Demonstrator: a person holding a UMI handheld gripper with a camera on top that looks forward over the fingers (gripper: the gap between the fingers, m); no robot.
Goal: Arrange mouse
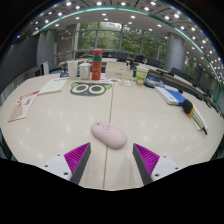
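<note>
Between and just ahead of the spread fingertips, the gripper point(110, 160) stands open, gripping nothing. Pink mouse point(109, 134) rests on the pale table point(50, 125), just beyond the magenta pads point(76, 154); farther off stands a red-capped bottle point(97, 66) behind an owl-eyed mat point(90, 89).

Bright ceiling-light glare on pale table point(60, 125), strong fisheye curvature at edges.

A long pale table point(60, 125) stretches into an open office. Large windows point(120, 40) line the far wall, showing greenery outside. Rows of small ceiling lights point(110, 12) glow overhead, and a pillar point(177, 52) stands beside the windows.
</note>
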